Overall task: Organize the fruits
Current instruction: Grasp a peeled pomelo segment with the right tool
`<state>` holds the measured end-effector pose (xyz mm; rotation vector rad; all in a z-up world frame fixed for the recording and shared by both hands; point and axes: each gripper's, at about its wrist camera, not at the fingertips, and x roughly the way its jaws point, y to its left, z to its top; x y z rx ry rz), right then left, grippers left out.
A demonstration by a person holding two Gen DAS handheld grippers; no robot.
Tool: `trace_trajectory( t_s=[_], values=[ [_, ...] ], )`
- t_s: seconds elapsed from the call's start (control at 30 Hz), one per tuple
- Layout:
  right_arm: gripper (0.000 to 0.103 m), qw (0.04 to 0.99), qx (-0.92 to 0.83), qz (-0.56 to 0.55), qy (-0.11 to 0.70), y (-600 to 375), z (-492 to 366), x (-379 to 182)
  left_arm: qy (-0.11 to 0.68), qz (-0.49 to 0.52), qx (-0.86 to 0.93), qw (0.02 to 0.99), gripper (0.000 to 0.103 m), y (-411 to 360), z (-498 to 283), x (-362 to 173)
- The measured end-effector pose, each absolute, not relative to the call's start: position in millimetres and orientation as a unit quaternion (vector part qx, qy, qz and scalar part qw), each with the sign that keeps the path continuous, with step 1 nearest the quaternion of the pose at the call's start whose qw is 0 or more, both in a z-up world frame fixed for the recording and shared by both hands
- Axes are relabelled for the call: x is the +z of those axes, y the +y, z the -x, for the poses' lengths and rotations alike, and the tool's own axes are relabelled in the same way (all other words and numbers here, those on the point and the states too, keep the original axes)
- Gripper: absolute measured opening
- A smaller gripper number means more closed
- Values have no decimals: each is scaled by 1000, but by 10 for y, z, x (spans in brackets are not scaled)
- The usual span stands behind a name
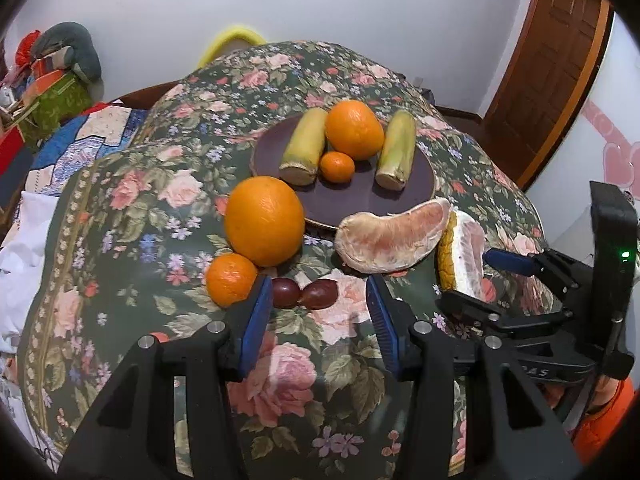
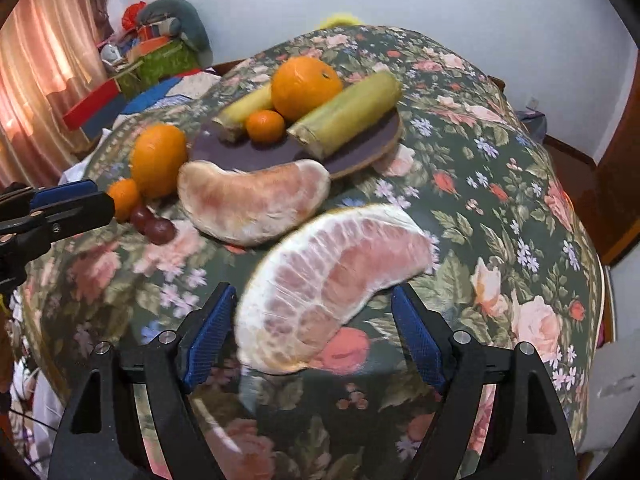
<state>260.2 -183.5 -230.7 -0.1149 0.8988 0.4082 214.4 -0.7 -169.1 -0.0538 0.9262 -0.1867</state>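
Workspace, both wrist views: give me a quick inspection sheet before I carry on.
Surface: floral tablecloth.
Job's things: plate holds two cane pieces, orange, small orange. Off it: big orange, small one, two dark fruits, two pomelo wedges.
Clutter: nothing seen.
Grippers: left gripper open over dark fruits; right gripper open, jaws around near wedge.
Cables: nothing seen.
Surroundings: door, bedding, boxes.
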Motion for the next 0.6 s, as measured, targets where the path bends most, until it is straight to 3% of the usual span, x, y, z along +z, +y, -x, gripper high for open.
trace_trajectory(
  t_s=[0.6],
  values=[
    [72, 881, 199, 5, 429, -2310, -2582, -2245, 463, 3, -120, 878, 49, -461, -2641, -1899]
  ],
)
